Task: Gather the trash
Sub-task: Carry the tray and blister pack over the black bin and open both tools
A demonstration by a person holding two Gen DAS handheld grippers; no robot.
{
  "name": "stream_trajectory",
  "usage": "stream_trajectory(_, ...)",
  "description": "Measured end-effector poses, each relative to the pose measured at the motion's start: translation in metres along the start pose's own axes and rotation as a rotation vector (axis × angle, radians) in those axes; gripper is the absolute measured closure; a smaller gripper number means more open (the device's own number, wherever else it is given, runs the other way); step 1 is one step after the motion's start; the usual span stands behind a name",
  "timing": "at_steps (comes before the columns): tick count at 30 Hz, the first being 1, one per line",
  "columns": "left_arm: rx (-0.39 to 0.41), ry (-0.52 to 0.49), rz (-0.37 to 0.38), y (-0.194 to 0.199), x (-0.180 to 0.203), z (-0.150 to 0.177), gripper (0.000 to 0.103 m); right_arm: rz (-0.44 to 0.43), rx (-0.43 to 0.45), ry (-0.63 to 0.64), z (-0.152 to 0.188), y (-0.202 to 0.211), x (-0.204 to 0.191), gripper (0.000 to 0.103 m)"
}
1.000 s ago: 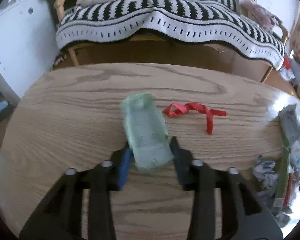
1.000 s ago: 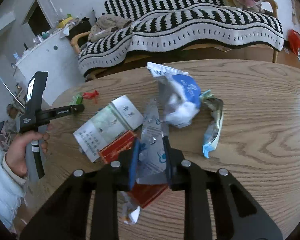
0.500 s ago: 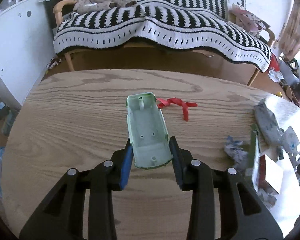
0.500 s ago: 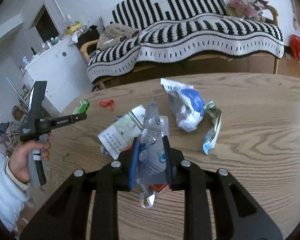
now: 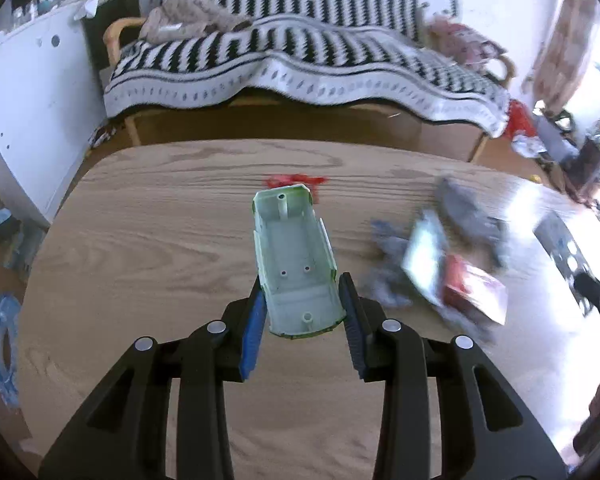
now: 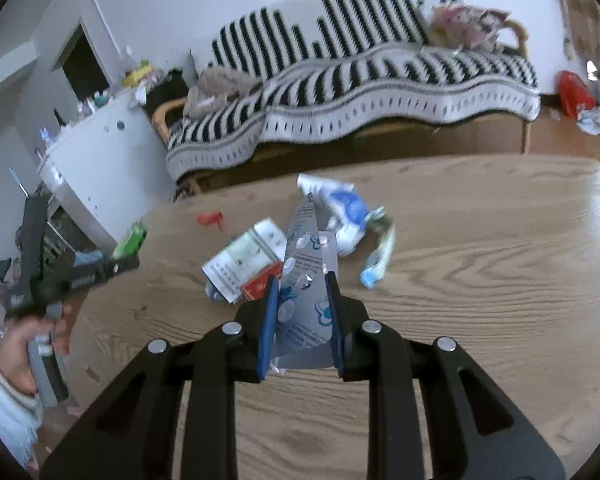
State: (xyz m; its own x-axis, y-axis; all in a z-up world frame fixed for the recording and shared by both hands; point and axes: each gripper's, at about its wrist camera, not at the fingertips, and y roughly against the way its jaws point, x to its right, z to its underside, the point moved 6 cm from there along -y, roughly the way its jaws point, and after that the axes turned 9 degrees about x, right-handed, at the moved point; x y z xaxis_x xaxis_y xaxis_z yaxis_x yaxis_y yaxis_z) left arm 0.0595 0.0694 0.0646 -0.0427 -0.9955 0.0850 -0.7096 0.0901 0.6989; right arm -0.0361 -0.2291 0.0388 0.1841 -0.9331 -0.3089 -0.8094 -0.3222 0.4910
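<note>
Both grippers loaded, nothing binned yet as far as I can see; no bin or bag in either view.

Left gripper [image 5: 302,316]: jaws closed on a pale green plastic shell [image 5: 296,264], hollow side up, held clear above the tabletop [image 5: 148,240]. Looks like half of a toy housing, with screw posts inside.

Right gripper [image 6: 302,312]: jaws clamped on a silver blister pack [image 6: 306,276], foil side showing, standing on edge between the pads, off the tabletop.

Left on the tabletop, from the right wrist view:
- red ribbon [image 6: 211,219], alone toward the far edge
- white printed box [image 6: 242,262], with a red carton [image 6: 258,288] touching it, just beyond the blister pack
- crumpled white-and-blue bag [image 6: 346,210] behind that
- twisted blue-green wrapper [image 6: 380,254] just beside the bag

So roughly two pieces picked, at least five left, and drop-off for both held pieces not yet done. My guess is both hands head to a bin out of frame.

Writing: blue print on the blister foil and dark text on the white box, both too blurred to read. The left gripper's handle, seen from the right wrist with the person's hand [image 6: 32,340] on it, carries a white label line, also unreadable. No brand legible anywhere.

Striped-blanket sofa [image 6: 380,80] behind the tabletop, not part of the job.
</note>
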Motion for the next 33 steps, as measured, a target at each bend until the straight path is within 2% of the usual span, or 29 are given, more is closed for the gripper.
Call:
stream_trajectory(5,0.04,-0.079,0.159,0.072,0.09,0.037,0.068,0.058,0.064,-0.015,0.006,0.086,0.021,0.08)
stream_trajectory(9,0.015,-0.165,0.335,0.123,0.187,0.096,0.068,0.135,0.12,-0.064,0.032,0.175,0.056,0.08)
stream_trajectory(13,-0.057,-0.255,0.479,0.154,0.268,0.163,0.068,0.233,0.137,-0.147,0.079,0.255,0.106,0.08)
stream_trajectory(18,-0.186,-0.354,0.608,0.166,0.353,0.246,0.068,0.341,0.072,-0.268,0.162,0.32,0.167,0.08)
stream_trajectory(21,-0.289,-0.405,0.652,0.156,0.391,0.3,0.068,0.392,0.007,-0.358,0.216,0.332,0.198,0.08)
stream_trajectory(25,-0.396,-0.471,0.65,0.133,0.422,0.352,0.068,0.42,-0.082,-0.47,0.278,0.338,0.231,0.08)
stream_trajectory(27,-0.425,-0.481,0.653,0.125,0.43,0.364,0.068,0.431,-0.105,-0.491,0.294,0.341,0.24,0.08)
stream_trajectory(33,-0.476,-0.508,0.65,0.113,0.439,0.387,0.068,0.427,-0.131,-0.547,0.313,0.344,0.255,0.08)
